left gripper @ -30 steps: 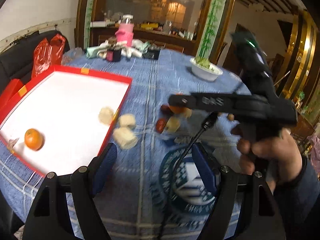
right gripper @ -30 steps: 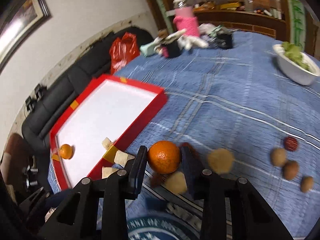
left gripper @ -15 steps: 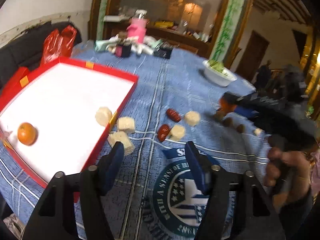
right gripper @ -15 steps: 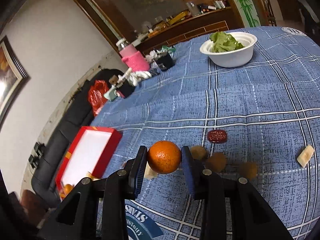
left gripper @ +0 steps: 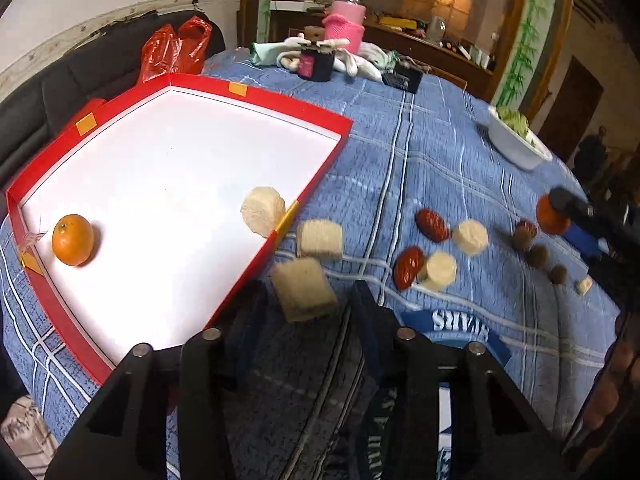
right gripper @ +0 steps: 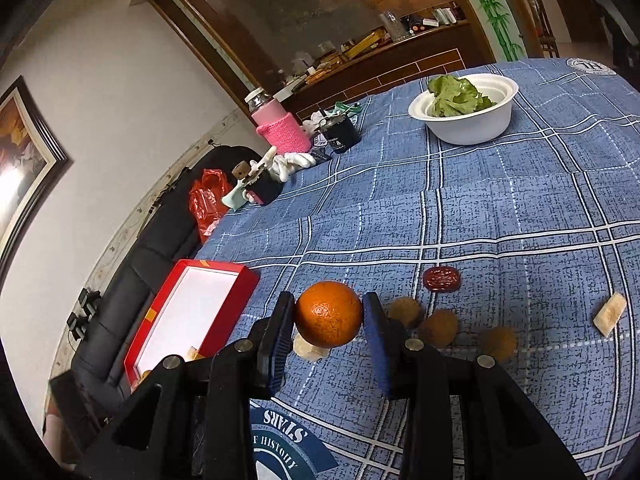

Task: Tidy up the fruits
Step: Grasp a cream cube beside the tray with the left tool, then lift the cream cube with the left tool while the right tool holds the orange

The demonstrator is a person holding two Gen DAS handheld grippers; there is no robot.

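Observation:
My right gripper (right gripper: 329,316) is shut on an orange (right gripper: 329,314) and holds it above the blue tablecloth; it also shows at the right edge of the left wrist view (left gripper: 551,215). My left gripper (left gripper: 306,300) is open, its fingers on either side of a pale sugarcane chunk (left gripper: 303,289) beside the red tray (left gripper: 256,98). The tray holds another orange (left gripper: 73,234) and one pale chunk (left gripper: 263,211). Red dates (left gripper: 432,224), pale chunks (left gripper: 470,236) and small brown fruits (left gripper: 537,255) lie scattered on the cloth.
A white bowl of greens (right gripper: 466,109) stands at the far right. A pink-sleeved jar (right gripper: 278,125), a dark cup (right gripper: 340,134) and gloves crowd the far edge. A red bag (left gripper: 176,50) and a black sofa (left gripper: 72,84) lie behind the tray.
My left gripper moved forward and left, down to the sugarcane chunk by the tray. My right gripper carried the orange to the right, away from the tray.

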